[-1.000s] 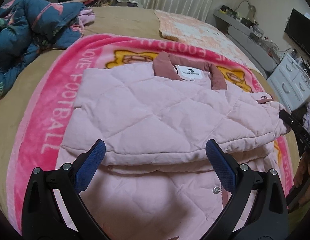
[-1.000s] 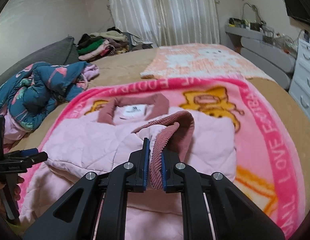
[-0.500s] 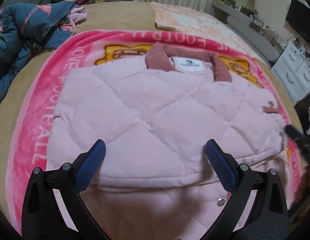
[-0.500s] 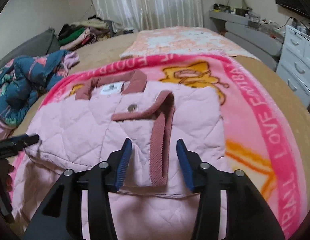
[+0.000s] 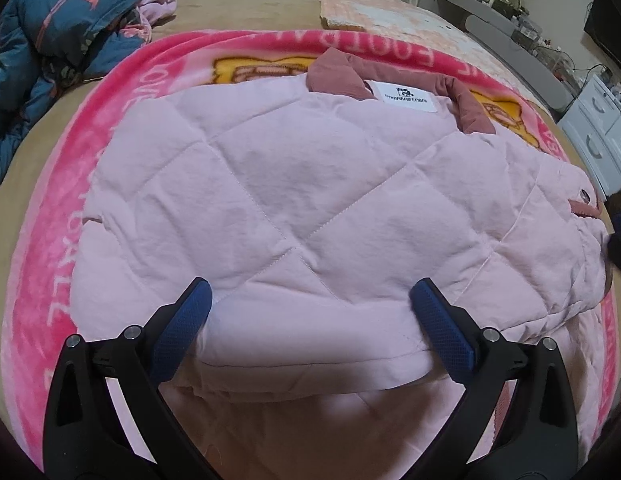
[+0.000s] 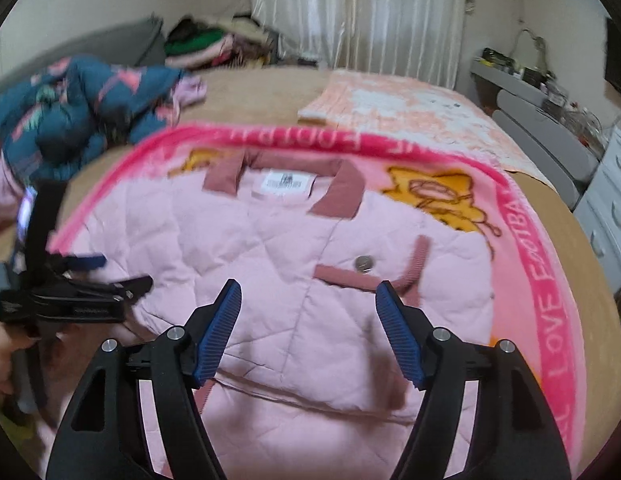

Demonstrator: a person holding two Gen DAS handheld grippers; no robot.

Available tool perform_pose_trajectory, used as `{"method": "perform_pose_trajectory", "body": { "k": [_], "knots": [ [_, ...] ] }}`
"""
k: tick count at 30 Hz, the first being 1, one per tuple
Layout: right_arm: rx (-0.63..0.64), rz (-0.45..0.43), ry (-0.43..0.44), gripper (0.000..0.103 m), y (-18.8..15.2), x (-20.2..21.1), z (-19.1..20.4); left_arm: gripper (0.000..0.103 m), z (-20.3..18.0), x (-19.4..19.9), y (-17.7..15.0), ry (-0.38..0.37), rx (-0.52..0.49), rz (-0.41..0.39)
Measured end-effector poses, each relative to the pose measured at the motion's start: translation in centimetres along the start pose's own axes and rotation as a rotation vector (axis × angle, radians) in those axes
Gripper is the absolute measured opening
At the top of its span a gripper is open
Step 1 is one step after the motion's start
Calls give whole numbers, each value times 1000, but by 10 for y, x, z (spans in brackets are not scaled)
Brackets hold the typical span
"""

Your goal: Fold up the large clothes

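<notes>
There was one pink quilted jacket [image 5: 310,200], one pink blanket [image 5: 50,280], one blue garment [image 5: 50,40], and two grippers.

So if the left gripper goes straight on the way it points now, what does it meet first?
Most likely the folded pink jacket. The left gripper is open and tilts down, with the jacket's near fold edge lying between its fingers. Nothing else shows in that line, though how far above the cloth it is, is unclear.

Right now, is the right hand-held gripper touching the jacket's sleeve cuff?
Apart. In the right wrist view the right hand-held gripper has just been opening; the ribbed cuff lies flat on the pink jacket, beyond the fingertips, nothing between them.
</notes>
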State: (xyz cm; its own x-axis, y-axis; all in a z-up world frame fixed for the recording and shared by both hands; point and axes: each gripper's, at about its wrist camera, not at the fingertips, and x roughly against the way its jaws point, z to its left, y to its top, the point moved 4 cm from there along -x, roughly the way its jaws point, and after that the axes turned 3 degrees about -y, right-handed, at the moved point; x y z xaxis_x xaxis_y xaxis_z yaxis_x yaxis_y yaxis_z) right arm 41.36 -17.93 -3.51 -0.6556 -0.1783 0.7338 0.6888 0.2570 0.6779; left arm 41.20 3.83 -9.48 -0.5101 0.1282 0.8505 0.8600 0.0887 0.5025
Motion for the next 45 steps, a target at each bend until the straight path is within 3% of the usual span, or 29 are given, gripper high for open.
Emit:
{"method": "perform_pose_trajectory", "body": {
  "k": [4, 7, 19, 25, 35, 45],
  "knots": [
    [-41, 116, 23, 69, -13, -39, 2, 95, 0, -2, 0, -10, 1, 2],
    [-72, 154, 22, 70, -23, -59, 2, 95, 0, -4, 0, -6, -8, 7],
    [-58, 151, -30, 74, -32, -84, 8, 95, -2, -9, -1, 4, -21, 7],
    [-92, 145, -40, 74, -32, -73, 6, 95, -3, -2, -2, -5, -23, 2],
    [-177, 69, -5, 93, -27, -30, 2, 95, -1, 28, -9, -17, -3, -15],
    [-205, 21, 39, 99, -24, 15, 1, 95, -1, 63, -21, -56, 33, -24]
  ]
}}
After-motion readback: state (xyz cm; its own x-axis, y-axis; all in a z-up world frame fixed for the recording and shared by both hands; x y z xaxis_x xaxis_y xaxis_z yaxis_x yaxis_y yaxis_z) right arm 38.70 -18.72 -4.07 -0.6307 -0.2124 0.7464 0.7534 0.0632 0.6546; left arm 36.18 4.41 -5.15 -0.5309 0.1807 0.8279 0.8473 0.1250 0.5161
